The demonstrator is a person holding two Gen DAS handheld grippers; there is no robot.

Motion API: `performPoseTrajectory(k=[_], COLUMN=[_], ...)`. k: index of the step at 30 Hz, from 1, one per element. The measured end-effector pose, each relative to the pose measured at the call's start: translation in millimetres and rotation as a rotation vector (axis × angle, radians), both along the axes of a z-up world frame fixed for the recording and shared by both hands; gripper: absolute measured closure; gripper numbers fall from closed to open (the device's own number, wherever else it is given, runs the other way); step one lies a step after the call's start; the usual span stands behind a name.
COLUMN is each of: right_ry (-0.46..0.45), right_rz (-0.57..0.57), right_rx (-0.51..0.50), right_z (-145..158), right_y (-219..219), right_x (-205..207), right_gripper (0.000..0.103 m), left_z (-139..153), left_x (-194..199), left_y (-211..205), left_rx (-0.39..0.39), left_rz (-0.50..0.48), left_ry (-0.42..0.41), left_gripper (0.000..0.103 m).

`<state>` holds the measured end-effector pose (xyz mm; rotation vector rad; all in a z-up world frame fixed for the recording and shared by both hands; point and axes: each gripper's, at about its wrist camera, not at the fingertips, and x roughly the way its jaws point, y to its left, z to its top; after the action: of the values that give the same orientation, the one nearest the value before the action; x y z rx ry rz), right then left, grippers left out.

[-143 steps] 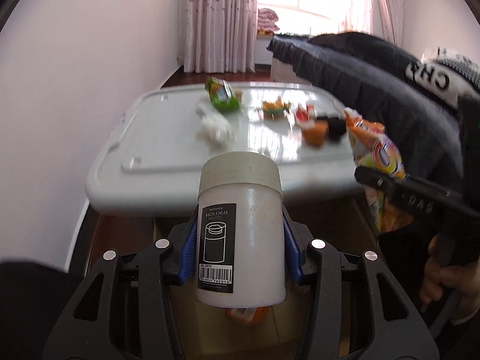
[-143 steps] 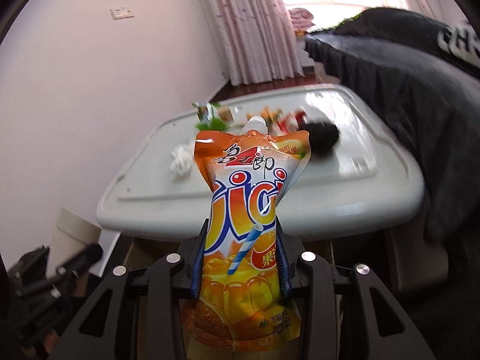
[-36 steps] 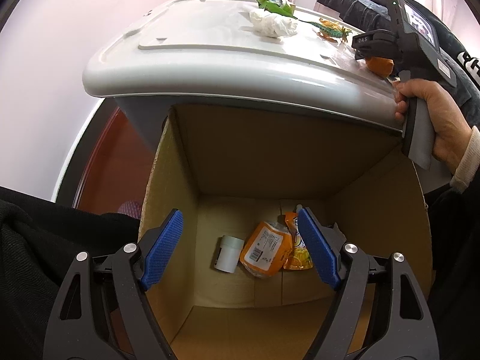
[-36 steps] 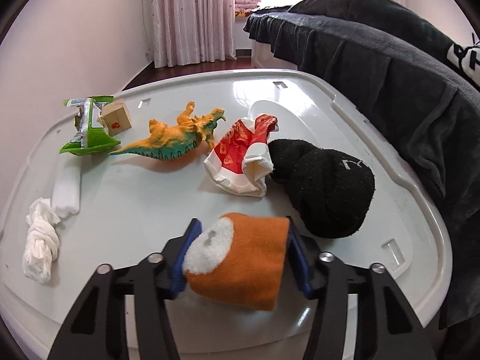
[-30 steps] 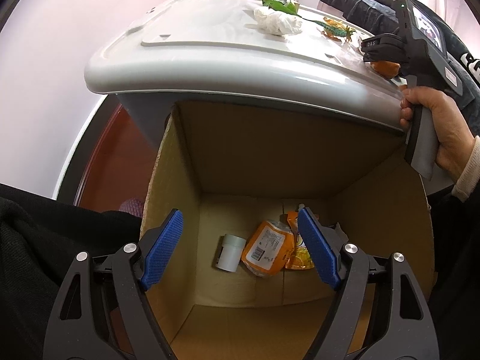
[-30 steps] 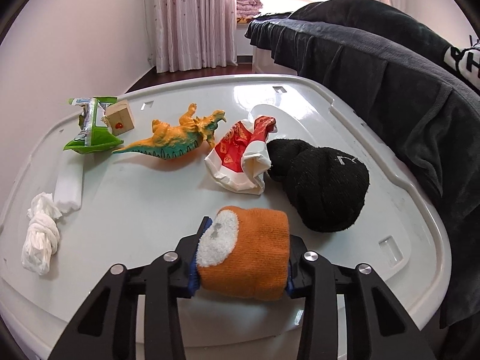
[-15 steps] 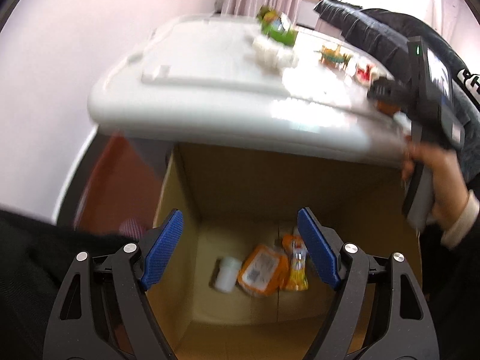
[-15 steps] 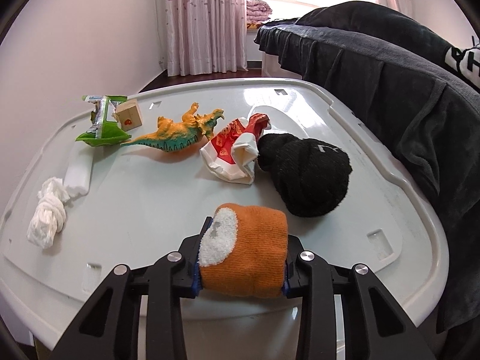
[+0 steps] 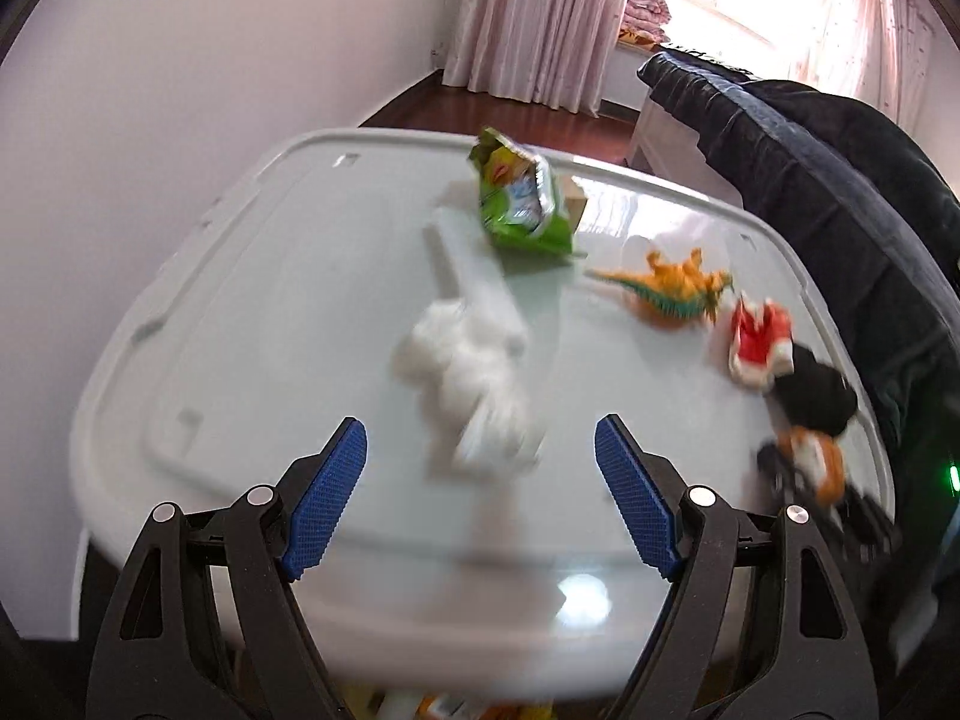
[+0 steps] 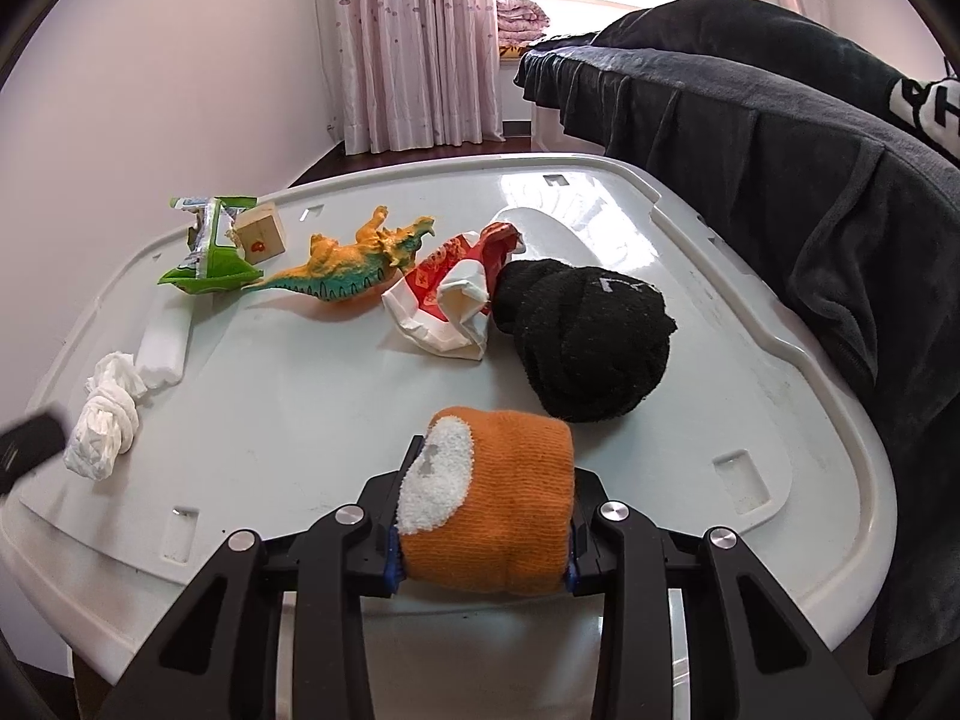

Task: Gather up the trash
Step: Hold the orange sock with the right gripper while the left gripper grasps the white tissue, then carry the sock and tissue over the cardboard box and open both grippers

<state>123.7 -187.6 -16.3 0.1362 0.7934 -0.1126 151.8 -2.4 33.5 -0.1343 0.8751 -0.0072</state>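
Bounding everything is the raised rim of the grey plastic lid (image 10: pixel 774 354); on its right side it runs close under the dark blanket (image 10: pixel 810 180), and on its left it sits near the pale wall (image 10: pixel 120 108); the near edge curves just ahead of both claws. Most of the bare room on the lid lies in the near left part, between the rim and the clutter; the far right corner by the blanket is also bare.

Crumpled white tissue (image 9: pixel 474 384) lies just ahead of the left gripper (image 9: pixel 480 498), with a white block (image 10: pixel 162 342) touching its far end; beyond them a green wrapper (image 9: pixel 522 204) leans by a small wooden cube (image 10: pixel 261 234). A toy dinosaur (image 10: pixel 354 267) lies in the middle; a red and white paper scrap (image 10: pixel 450 294) sits beside it, touching a black knitted bundle (image 10: pixel 588 348) near the right rim.

The left gripper hangs over the near edge with its blue pads (image 9: pixel 327 498) spread wide and nothing between them (the view is blurred, so whether it touches the tissue cannot be told).

The right gripper (image 10: pixel 483 534) is clamped on an orange knitted roll (image 10: pixel 498 510) with a white fuzzy end, squeezed between both pads; the roll sits at the lid's near edge, close to the black bundle, and whether it rests on the lid cannot be told.
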Motion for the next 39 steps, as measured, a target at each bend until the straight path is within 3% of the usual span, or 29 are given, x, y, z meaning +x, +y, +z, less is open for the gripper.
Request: performPoseTrajectory(k=[8,10,12,14,16,17,22,27,31,39], right_ry=[0.001,0.0,-0.001,-0.002,-0.003,-0.005,-0.01,-0.016,-0.022,-0.026], right_rz=[-0.008,-0.011,-0.012,-0.012,-0.01,-0.009,-0.009,-0.008,-0.012,-0.011], right_rx=[0.015,0.022,0.023,0.014,-0.002,-0.01,-0.019,-0.033,-0.041,-0.033], right_z=[0,0,0,0,-1,-1,-1,-2,-3,-2], right_y=[-2,-2,-2,-1,0,1,2,4,5,4], right_x=[0,0,0,0,-1,-1,-1,-2,-2,-2], right_gripper=[0.067,0.067,0.067,0.067,0.067,0.067,0.067,0.067,0.066,0.067], left_z=[-40,-43,-43,-43,-43,-43,-42,-40,-39,-43], left_x=[35,36,36,36,36,35,31,19,16,6], left_y=[-5,-8,-9,-7,-7,-8,-9,-24,-26,-22], left_rx=[0.085,0.136,0.124,0.119,0.146,0.15,0.131,0.207,0.204,0.2], left_rz=[0.06,0.049,0.025,0.029,0.037,0.03,0.004,-0.06,-0.073,-0.074], left_ry=[0.079,0.053,0.046,0.037,0.031,0.026,-0.008,-0.072,-0.096,-0.093], left_gripper=[0.026,0.026,0.03,0.041,0.069,0.07,0.072,0.072,0.072,0.072])
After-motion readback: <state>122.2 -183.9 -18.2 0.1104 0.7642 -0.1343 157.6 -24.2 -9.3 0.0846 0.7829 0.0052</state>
